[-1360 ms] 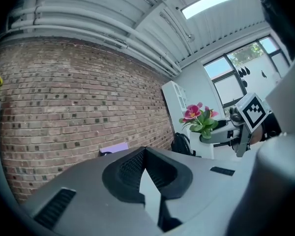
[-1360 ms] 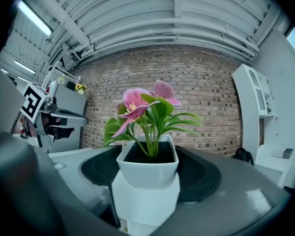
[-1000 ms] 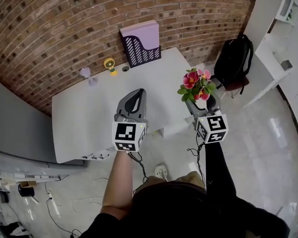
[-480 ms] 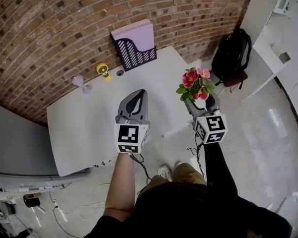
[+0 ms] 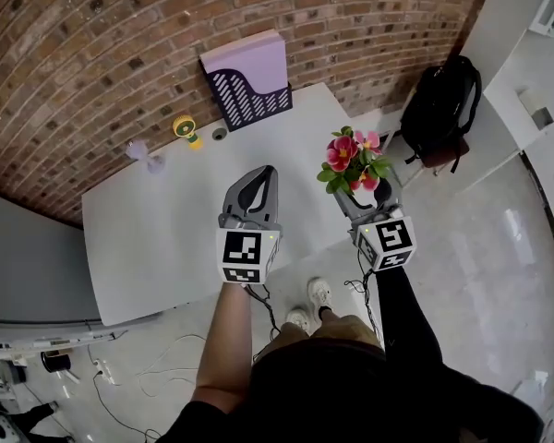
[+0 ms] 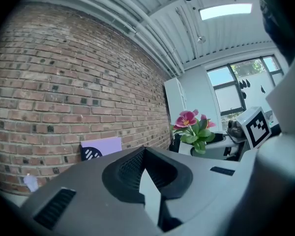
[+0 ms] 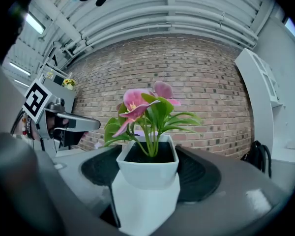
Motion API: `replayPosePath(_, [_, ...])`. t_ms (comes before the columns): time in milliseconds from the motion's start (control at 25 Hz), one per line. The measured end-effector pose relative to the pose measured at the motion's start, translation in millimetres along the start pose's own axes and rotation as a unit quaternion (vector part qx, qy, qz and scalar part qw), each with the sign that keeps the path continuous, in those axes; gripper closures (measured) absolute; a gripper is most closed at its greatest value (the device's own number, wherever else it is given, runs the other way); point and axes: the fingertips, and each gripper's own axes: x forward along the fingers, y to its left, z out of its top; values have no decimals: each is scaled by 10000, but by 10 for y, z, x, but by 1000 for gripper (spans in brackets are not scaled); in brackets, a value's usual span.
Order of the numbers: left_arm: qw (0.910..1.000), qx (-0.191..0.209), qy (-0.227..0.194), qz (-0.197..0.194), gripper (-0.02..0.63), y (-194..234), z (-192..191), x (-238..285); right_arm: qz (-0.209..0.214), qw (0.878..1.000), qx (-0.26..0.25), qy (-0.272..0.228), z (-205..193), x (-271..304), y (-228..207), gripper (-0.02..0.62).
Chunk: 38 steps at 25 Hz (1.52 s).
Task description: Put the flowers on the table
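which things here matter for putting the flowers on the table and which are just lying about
For the job: potted flowers, held in the right gripper; white table; left gripper, shut and empty.

Just lying about: purple file holder, small yellow object and small lilac object, all on the table by the wall; black backpack, off to the side.

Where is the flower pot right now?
Head view, right of centre: the flower pot sits clamped in the right gripper, by the table's right edge, with the backpack beyond.
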Motion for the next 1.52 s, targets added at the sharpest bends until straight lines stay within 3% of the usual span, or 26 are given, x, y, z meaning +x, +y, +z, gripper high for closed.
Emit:
replayPosePath(160, [9997,-171,136,132,598,31,-59,195,162,9998,5,146,-206,200,-163,252])
replayPosePath(400, [9989,238,297,276,597,-37,-132,545,270,9983,25,517,-709,474,-448,252])
replayPosePath(720, [9985,-42,383,385,597,-59,-273,841,528,9898,221,1305,-1550,675,-576,252])
replayPosePath(1160, [9963,-325,563,556,597,-77,-484,938,580,9793,338,1908,-2188,726,-683,252])
replayPosePath(1520, [9958,-228,633,623,597,-107,-523,965,712,9688,402,2338,-2620,763,-673,252])
